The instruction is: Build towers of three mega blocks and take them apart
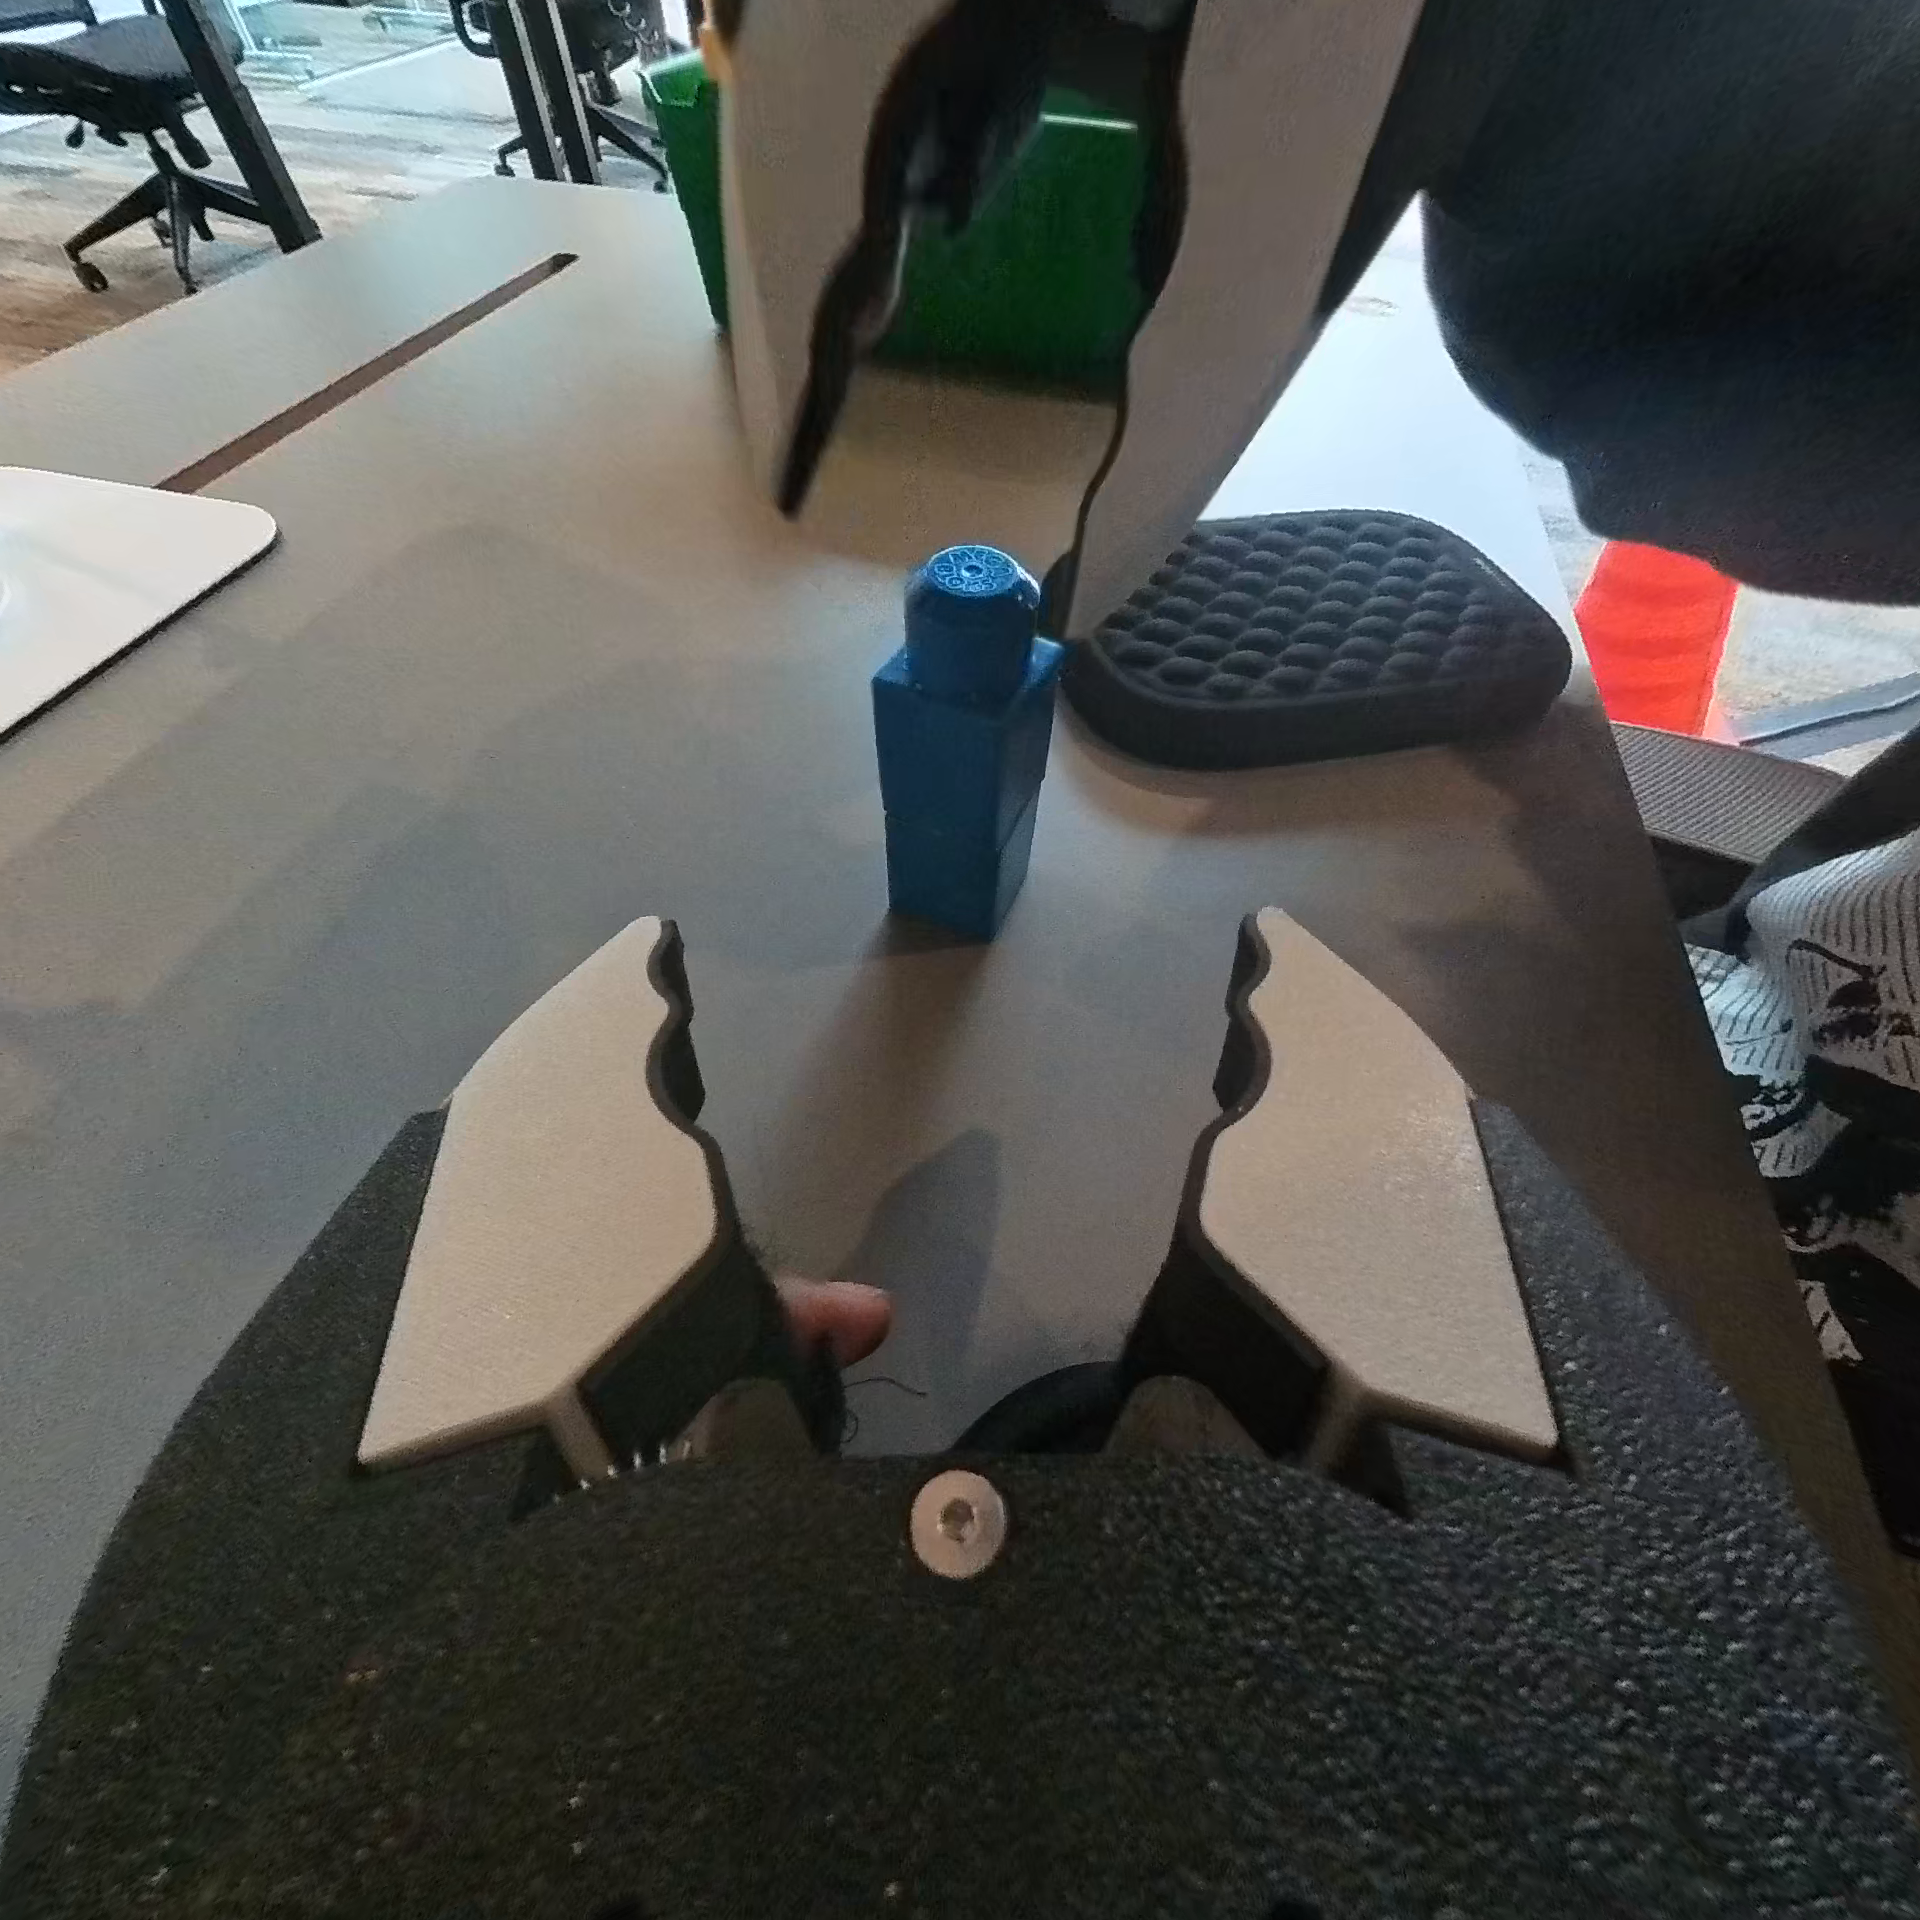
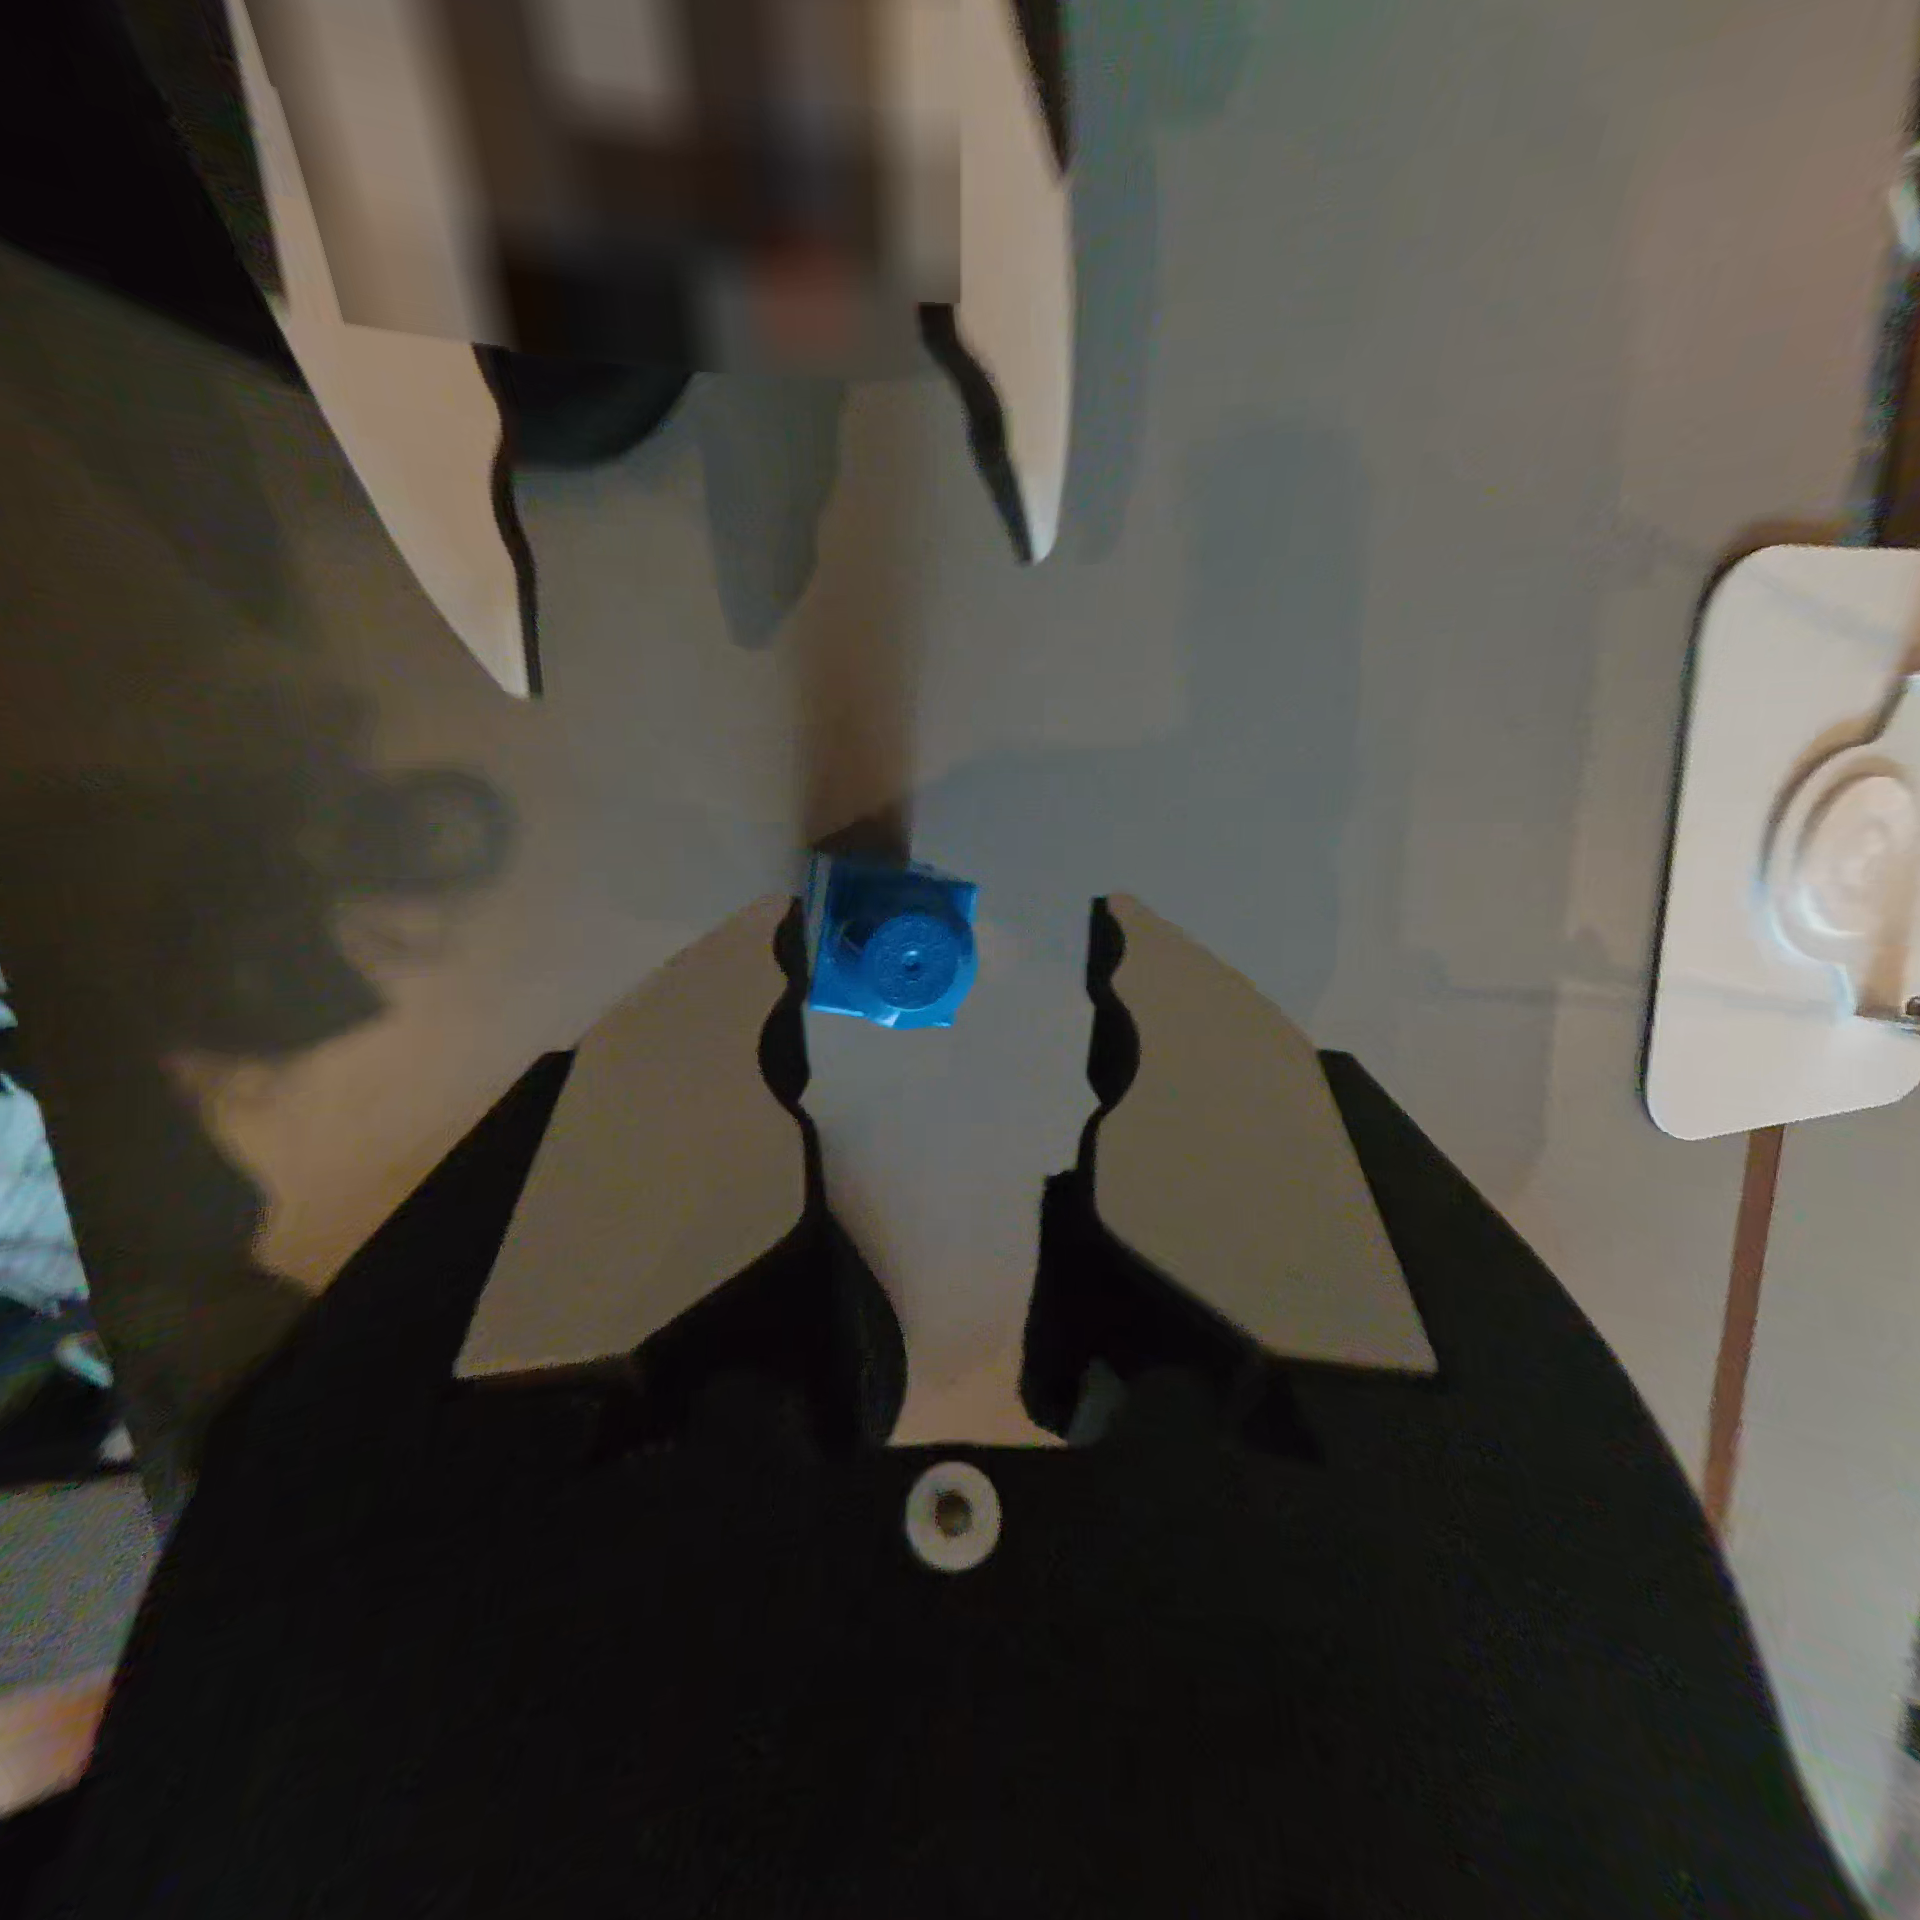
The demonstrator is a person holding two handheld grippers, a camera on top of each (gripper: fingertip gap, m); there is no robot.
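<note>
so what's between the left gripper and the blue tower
Only bare table, seen in the left wrist view: left gripper is open just short of the blue tower.

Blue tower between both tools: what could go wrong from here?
1. The blue tower is narrow and stands free on the table; a sideways nudge from either open tool could tip it.
2. The right tool hangs above with one finger near the stud, so it may come down off-centre.
3. The black pad sits close beside the tower and could catch a finger.
</note>
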